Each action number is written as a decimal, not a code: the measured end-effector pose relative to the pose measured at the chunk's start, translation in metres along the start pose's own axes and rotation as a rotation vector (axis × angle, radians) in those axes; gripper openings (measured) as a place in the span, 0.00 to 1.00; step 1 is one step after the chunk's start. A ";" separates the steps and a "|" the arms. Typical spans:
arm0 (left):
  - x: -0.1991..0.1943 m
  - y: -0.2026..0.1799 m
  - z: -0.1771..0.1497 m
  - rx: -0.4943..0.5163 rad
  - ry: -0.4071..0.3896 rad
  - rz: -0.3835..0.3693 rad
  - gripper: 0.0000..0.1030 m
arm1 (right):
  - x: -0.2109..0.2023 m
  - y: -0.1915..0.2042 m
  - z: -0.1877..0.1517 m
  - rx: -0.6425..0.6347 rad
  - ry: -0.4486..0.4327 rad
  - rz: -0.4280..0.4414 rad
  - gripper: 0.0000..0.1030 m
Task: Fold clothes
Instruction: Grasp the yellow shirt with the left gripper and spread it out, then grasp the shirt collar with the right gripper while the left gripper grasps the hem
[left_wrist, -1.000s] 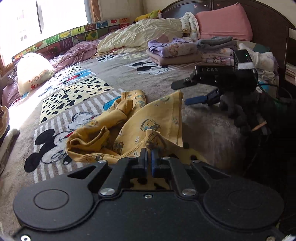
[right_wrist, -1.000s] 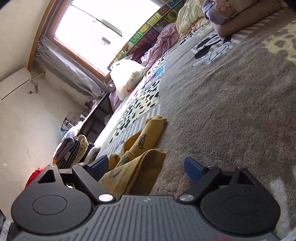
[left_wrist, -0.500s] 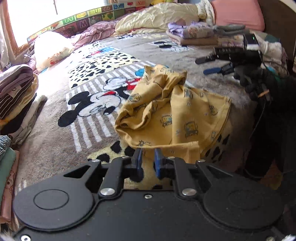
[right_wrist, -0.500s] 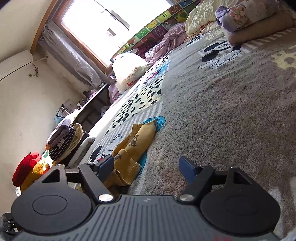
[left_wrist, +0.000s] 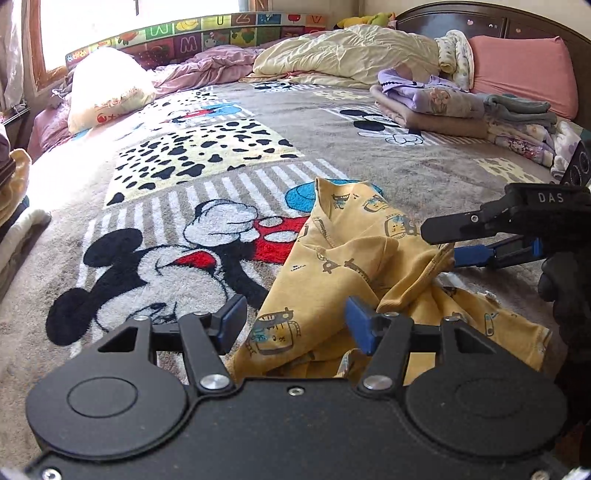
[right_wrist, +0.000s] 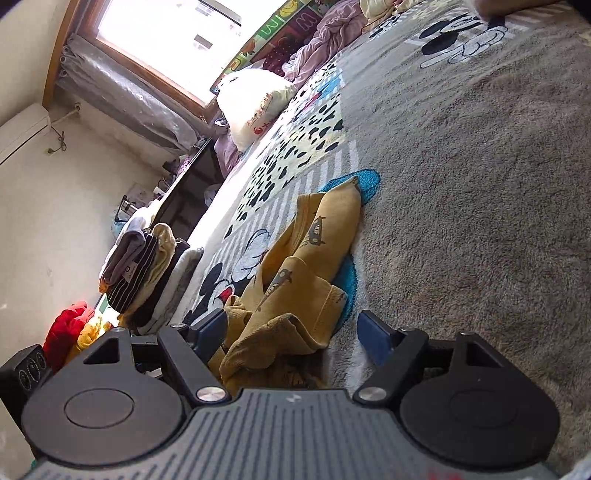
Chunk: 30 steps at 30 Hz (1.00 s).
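Observation:
A crumpled yellow garment (left_wrist: 351, 266) with small vehicle prints lies on the Mickey Mouse blanket (left_wrist: 177, 266) that covers the bed. My left gripper (left_wrist: 295, 325) is open just above the garment's near edge, and the cloth lies between and below its blue pads (left_wrist: 232, 323). In the left wrist view my right gripper (left_wrist: 441, 245) comes in from the right, open, with a raised fold of the garment at its fingertips. The right wrist view shows the right gripper (right_wrist: 291, 334) open, with the yellow garment (right_wrist: 306, 266) bunched between its jaws, closer to the left finger.
Folded clothes (left_wrist: 428, 107) are stacked at the far right beside a pink pillow (left_wrist: 524, 77). A white pillow (left_wrist: 107, 88) and a cream duvet (left_wrist: 343, 55) lie at the back. More folded stacks (right_wrist: 140, 266) stand off the bed's left side. A gloved hand (left_wrist: 569, 291) holds the right gripper.
My left gripper, shut on the garment's hem earlier, has opened and let it go. The garment has dropped onto the blanket. The right gripper has moved in onto the garment's fold.

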<state>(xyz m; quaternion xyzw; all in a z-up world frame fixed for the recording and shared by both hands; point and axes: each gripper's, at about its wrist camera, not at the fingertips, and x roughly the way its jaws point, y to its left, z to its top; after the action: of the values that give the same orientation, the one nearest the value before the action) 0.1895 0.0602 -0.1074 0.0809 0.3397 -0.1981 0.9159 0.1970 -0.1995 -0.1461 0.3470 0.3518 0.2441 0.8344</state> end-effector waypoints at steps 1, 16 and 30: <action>0.003 0.002 0.001 -0.015 -0.008 -0.006 0.17 | 0.003 0.005 0.000 -0.020 0.002 -0.008 0.48; -0.022 0.116 -0.028 -0.659 -0.187 0.114 0.44 | -0.014 -0.003 0.034 -0.186 -0.007 -0.323 0.25; 0.010 0.151 0.002 -0.527 -0.174 -0.069 0.46 | 0.092 0.038 0.122 -0.601 0.242 -0.298 0.60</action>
<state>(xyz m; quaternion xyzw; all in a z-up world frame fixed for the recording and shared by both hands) 0.2608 0.1941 -0.1104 -0.1890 0.3022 -0.1403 0.9237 0.3414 -0.1650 -0.0942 -0.0004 0.4073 0.2514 0.8780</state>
